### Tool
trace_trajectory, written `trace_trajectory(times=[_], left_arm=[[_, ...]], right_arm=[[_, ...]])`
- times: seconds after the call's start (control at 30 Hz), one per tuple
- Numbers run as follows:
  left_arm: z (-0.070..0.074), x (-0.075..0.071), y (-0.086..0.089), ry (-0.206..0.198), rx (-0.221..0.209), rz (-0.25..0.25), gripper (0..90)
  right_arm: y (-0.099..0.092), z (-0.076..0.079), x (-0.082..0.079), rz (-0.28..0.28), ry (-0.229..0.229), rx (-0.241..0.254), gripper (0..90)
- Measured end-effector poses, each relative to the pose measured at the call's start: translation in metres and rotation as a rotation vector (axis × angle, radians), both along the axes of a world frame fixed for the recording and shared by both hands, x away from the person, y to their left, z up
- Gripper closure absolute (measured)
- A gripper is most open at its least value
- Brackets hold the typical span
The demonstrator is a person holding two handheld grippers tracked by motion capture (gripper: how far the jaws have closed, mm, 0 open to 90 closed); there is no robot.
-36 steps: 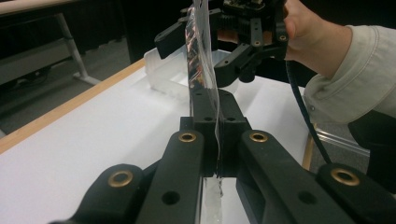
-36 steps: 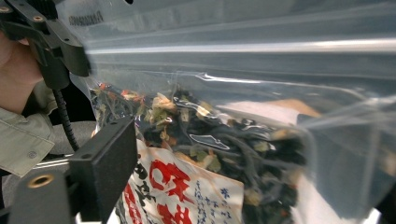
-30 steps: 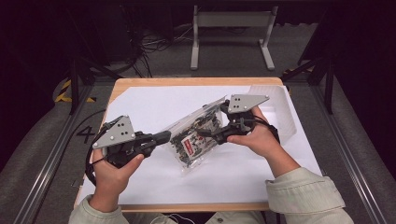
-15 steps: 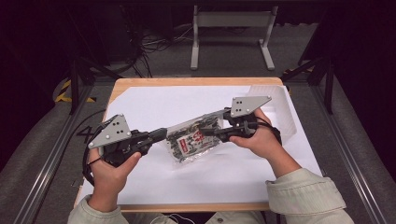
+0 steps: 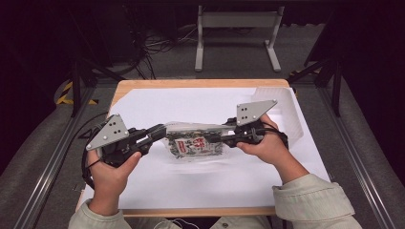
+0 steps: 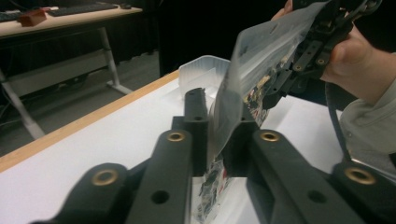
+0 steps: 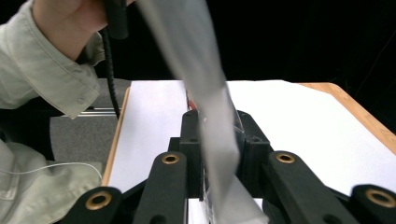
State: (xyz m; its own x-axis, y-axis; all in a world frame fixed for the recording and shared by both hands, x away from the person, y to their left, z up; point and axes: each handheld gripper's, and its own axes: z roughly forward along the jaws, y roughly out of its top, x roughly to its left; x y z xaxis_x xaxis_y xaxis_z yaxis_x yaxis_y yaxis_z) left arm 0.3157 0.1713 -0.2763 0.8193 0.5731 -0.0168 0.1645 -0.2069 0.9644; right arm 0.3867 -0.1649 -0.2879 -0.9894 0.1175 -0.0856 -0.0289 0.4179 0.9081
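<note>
Lowered since before, the clear bag [image 5: 196, 145] is clamped by left tongs [image 5: 160, 135] and just-closed right tongs [image 5: 216, 140].

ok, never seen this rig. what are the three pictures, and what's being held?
No robot here: a person holds a black two-jaw tool in each hand. The high view looks down on the white-covered table; the two gripper views look along each tool's own jaws. The left tool and the right tool each pinch one end of a clear plastic bag with printed contents, holding it stretched between them just above the table. The right tool's jaws have just been closing on it. A clear plastic container sits at the table's far right.
</note>
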Motion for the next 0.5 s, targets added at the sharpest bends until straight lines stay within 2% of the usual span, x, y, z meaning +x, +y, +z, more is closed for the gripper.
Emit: trace_trajectory(times=[0.13,0.2,0.27,0.5], left_arm=[[-0.002,0.004,0.000,-0.003,0.009,-0.007,63.4],[-0.004,0.006,-0.001,-0.022,0.011,-0.013,49.6],[-0.005,0.006,-0.002,-0.032,-0.001,0.007,36.5],[-0.009,0.009,0.005,-0.039,0.007,0.041,25.8]], right_arm=[[-0.001,0.000,-0.001,-0.001,0.007,-0.005,76.2],[-0.002,0.000,-0.001,-0.012,0.008,-0.006,76.3],[-0.005,0.001,0.000,-0.025,0.014,0.000,76.3],[-0.018,0.007,0.002,-0.068,0.034,0.040,76.3]])
